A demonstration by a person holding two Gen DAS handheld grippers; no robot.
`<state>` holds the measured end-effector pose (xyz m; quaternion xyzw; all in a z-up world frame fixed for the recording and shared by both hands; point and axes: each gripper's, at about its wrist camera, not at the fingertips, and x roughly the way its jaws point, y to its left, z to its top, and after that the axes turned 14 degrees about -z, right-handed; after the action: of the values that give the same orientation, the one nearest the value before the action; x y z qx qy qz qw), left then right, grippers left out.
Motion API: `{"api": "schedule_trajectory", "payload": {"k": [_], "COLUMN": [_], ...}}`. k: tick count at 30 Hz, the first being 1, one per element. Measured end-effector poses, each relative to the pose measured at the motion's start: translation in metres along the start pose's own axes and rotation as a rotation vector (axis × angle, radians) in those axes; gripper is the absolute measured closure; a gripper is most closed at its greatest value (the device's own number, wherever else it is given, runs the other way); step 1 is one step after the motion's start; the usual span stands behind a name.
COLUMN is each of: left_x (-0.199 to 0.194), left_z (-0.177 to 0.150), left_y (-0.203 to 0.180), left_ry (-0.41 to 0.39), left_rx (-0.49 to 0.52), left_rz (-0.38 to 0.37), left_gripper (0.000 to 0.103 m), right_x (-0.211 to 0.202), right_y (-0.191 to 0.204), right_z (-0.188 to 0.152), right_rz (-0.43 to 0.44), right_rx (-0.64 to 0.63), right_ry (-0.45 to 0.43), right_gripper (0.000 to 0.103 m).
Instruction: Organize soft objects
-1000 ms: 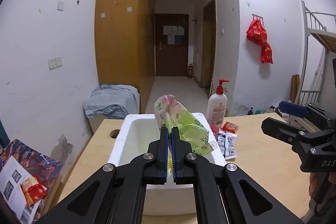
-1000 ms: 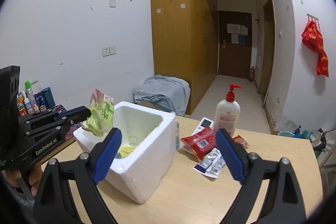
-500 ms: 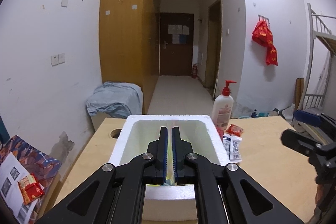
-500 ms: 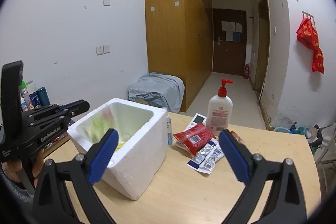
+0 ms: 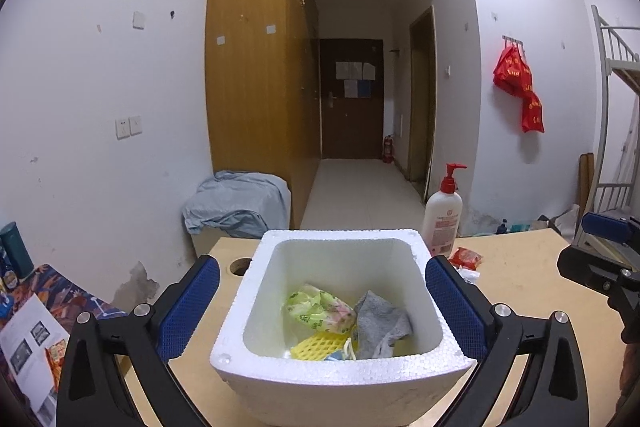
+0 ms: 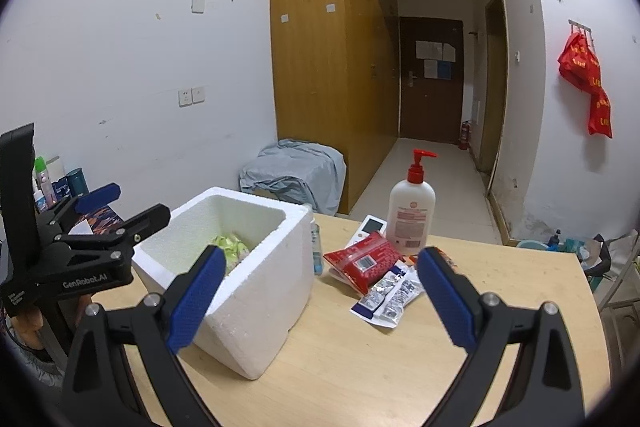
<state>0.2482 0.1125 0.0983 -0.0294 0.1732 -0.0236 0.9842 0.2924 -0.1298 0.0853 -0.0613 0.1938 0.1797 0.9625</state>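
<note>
Around the foam box point(image 6: 256, 267) we've got a pump lotion bottle point(image 6: 412, 211) just behind and right of it, a red snack packet point(image 6: 362, 259) and some foil sachets point(image 6: 390, 297) lying on the desk point(image 6: 400, 367) to its right. Inside the box sit the green plastic bag point(image 5: 316, 311), a grey sock point(image 5: 380, 323) and a yellow foam net point(image 5: 316, 345). Our left gripper point(image 5: 322, 307) hovers over the box with its jaws spread wide on either side, holding nothing, and the right gripper point(image 6: 320, 303) hangs right of the box, also wide open and empty.
</note>
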Motion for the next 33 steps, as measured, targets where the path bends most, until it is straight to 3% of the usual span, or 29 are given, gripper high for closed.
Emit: {"api": "schedule_trajectory", "payload": {"k": [33], "left_x": [-0.052], "left_z": [-0.009], "left_y": [-0.04], "left_ry": [-0.048], "left_rx": [0.034], "left_rz": [-0.025], "left_gripper": [0.0], "right_x": [-0.062], "right_y": [-0.016], "right_z": [-0.014], "right_rz": [-0.034], "right_rx": [0.023], "right_ry": [-0.045], "right_gripper": [0.004]}}
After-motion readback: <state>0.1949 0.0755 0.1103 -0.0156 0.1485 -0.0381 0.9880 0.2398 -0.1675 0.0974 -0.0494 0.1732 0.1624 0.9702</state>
